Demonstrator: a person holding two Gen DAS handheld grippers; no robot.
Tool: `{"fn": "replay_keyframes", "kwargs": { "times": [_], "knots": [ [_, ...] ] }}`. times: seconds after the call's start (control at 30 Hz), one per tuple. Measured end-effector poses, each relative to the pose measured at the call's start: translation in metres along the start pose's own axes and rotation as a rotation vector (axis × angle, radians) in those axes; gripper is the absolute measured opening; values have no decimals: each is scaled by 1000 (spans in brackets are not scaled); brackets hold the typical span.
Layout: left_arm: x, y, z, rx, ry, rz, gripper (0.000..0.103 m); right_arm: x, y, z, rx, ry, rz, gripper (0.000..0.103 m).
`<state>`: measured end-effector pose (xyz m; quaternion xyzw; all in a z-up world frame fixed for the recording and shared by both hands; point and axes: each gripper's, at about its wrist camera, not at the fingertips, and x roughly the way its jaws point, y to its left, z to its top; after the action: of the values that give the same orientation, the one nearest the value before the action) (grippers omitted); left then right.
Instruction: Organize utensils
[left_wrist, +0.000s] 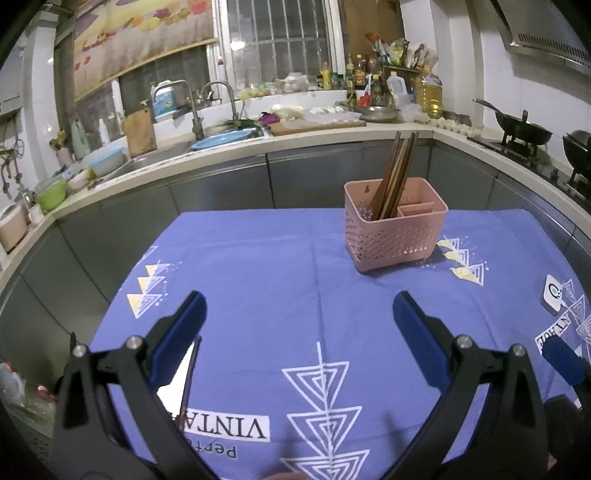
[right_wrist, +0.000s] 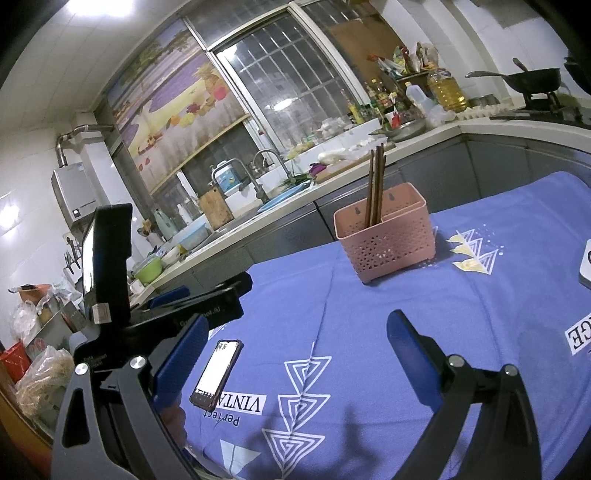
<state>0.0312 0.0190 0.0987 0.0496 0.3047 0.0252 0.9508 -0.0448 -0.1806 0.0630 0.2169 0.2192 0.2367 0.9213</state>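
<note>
A pink perforated utensil basket (left_wrist: 394, 236) stands on the blue tablecloth (left_wrist: 266, 280), far right of middle. Several brown chopsticks (left_wrist: 395, 173) lean upright in its left compartment. The basket (right_wrist: 386, 240) and chopsticks (right_wrist: 376, 184) also show in the right wrist view. My left gripper (left_wrist: 299, 314) is open and empty, low over the cloth, well short of the basket. My right gripper (right_wrist: 295, 332) is open and empty above the cloth. The left gripper's body (right_wrist: 177, 306) shows at its left.
A phone (right_wrist: 218, 373) lies on the cloth near the left front. A small white device (left_wrist: 554, 295) sits at the cloth's right edge. Behind the table runs a grey counter (left_wrist: 295, 140) with a sink, bottles and a wok (left_wrist: 521, 127).
</note>
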Motion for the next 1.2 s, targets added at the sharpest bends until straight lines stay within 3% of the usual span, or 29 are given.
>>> {"fn": "replay_keyframes", "kwargs": {
  "times": [1.2],
  "knots": [
    [9,-11,-15,49,38,25,97,-1,-10,3,37,0,0,96]
  ]
}}
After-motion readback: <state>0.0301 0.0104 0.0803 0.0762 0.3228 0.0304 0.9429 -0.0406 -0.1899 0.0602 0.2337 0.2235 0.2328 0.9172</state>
